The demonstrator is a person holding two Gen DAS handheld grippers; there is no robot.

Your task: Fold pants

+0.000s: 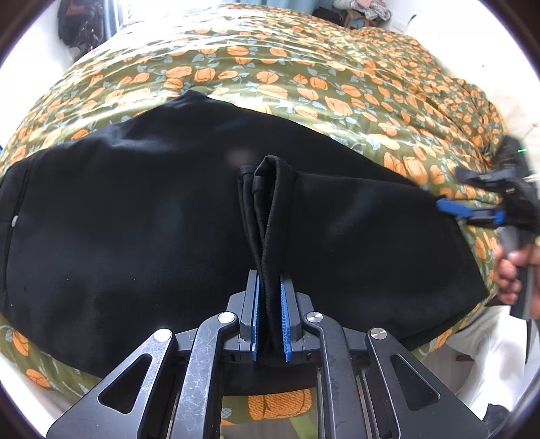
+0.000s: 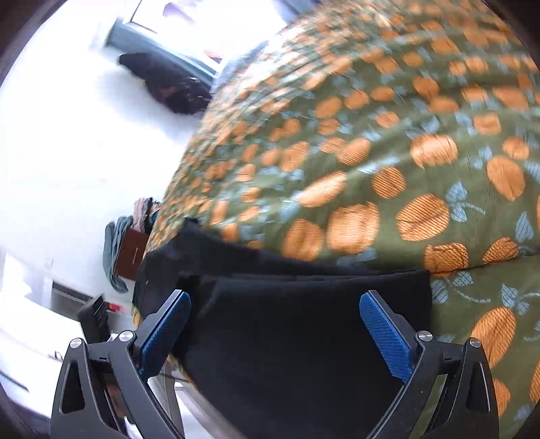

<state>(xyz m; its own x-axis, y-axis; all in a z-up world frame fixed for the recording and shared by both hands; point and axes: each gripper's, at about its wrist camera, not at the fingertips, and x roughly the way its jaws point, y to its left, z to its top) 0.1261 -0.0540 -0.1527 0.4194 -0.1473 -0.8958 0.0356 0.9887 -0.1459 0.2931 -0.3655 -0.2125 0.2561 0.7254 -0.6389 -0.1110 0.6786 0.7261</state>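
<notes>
Black pants [image 1: 135, 202] lie spread across a bed with an olive cover printed with orange flowers [image 1: 270, 60]. My left gripper [image 1: 270, 280] points steeply down and is shut on a bunched, hemmed fold of the pants, which stands up between its blue pads [image 1: 285, 320]. My right gripper [image 1: 454, 189] hovers at the pants' right end, held by a hand [image 1: 508, 277]. In the blurred right wrist view my right gripper [image 2: 275, 320] stands wide open over a folded edge of the pants [image 2: 303, 320], with its blue pads [image 2: 384, 334] not pressing on the cloth.
A dark backpack [image 1: 81, 30] stands on the floor beyond the bed's far left. Piled clothes [image 1: 357, 13] sit past the far right corner. The bed's near edge drops to a white floor [image 1: 489, 358]. A brown box [image 2: 130, 253] stands beside the bed.
</notes>
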